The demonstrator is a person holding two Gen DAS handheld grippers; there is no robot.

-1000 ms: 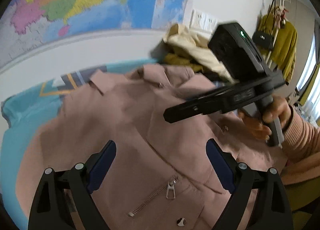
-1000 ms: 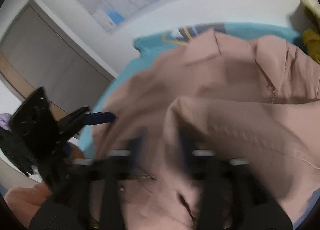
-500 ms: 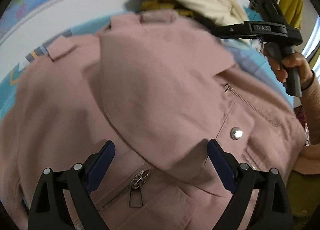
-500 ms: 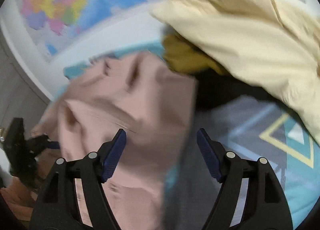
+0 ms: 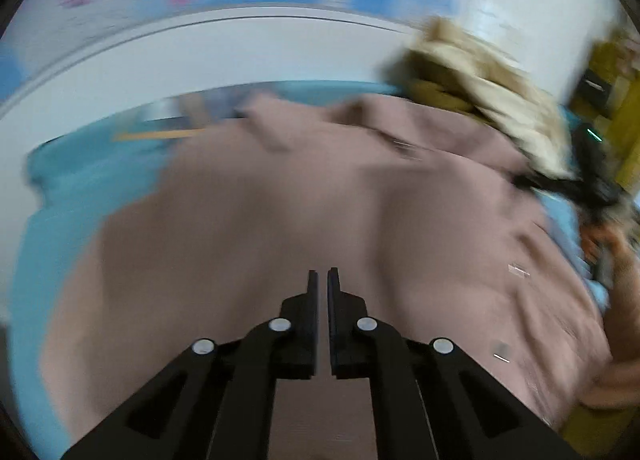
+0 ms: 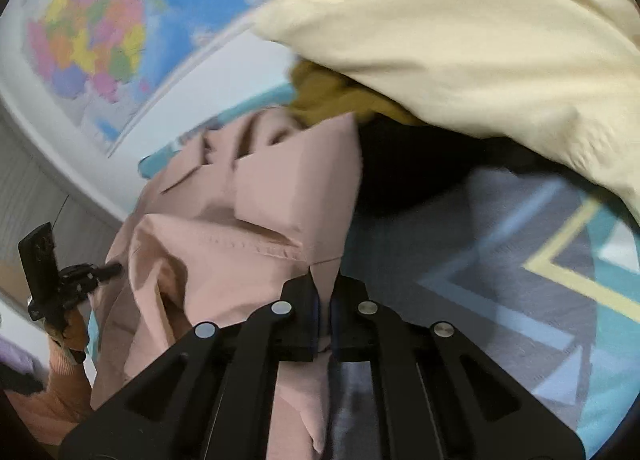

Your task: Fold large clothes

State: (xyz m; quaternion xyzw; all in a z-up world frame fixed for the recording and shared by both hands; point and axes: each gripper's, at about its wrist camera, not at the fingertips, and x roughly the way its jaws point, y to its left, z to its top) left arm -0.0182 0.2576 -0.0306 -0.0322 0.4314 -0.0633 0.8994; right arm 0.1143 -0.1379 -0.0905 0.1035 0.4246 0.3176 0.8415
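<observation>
Jacket point(image 5: 304, 199) first: pink, spread across the middle of the left view on a teal patterned bed cover point(image 5: 80, 195), with a heap of cream and mustard clothes point(image 6: 460, 31) at upper right. I judge it to be a mid-weight woven cloth, soft enough to crease but thick at seams and flaps, with metal zips and snaps that add drag and some weight on one side. In the right view my right gripper point(image 6: 324, 300) has its jaws closed on a seamed edge of the jacket at bottom centre, the cloth running up and left from there. My left gripper point(image 5: 323, 292) shows jaws nearly together low in its frame; whether cloth sits between them I cannot tell through the blur. I would hold at stitched hems or seams, where layers are firm and will not slip out, and keep both grips level so the panel hangs flat. A single thin layer could slide free.
</observation>
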